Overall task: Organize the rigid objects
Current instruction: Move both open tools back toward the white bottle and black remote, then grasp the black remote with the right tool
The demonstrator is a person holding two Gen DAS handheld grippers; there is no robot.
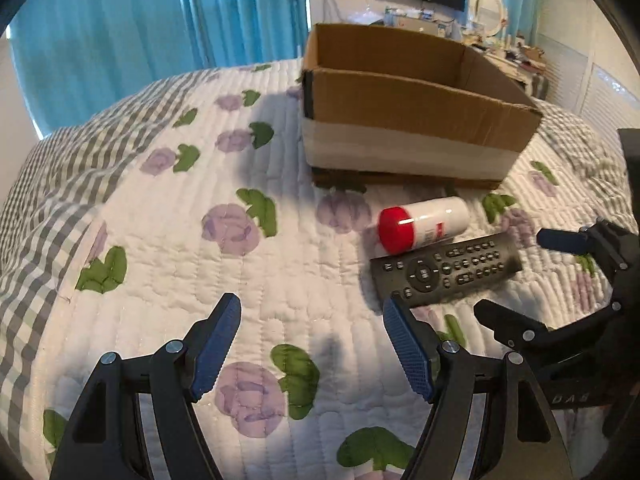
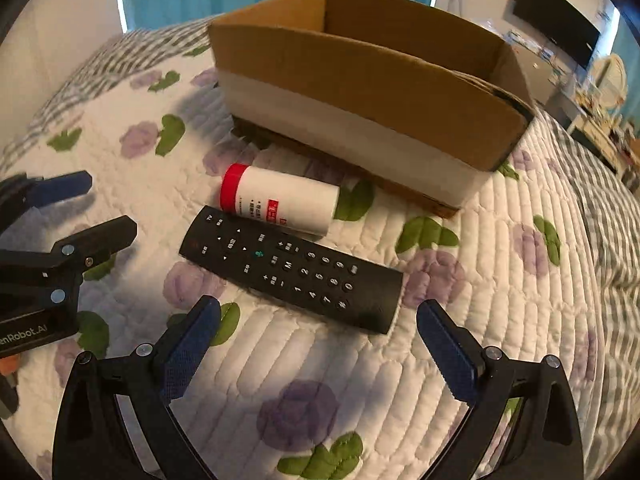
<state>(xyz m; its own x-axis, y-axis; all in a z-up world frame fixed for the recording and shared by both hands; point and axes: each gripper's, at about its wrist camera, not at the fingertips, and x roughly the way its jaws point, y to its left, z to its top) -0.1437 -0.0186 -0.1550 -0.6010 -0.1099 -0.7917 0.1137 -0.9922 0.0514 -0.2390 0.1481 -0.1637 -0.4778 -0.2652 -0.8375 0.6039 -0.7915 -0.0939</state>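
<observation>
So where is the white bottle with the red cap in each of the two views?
Left wrist view: the white bottle lies on its side right of centre, red cap toward the left.
Right wrist view: the bottle lies just left of centre, red cap toward the left.
Shared landmark: the black remote control, lying just in front of it in both.

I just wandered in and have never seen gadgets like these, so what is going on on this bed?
A person holds a two-finger gripper in each hand above a flowered quilt. Both the left gripper and the right gripper are open and hold nothing. A black remote control and a white bottle with a red cap lie side by side on the quilt, in front of an open cardboard box. The box looks empty as far as its inside shows; neither item is in it yet.
</observation>
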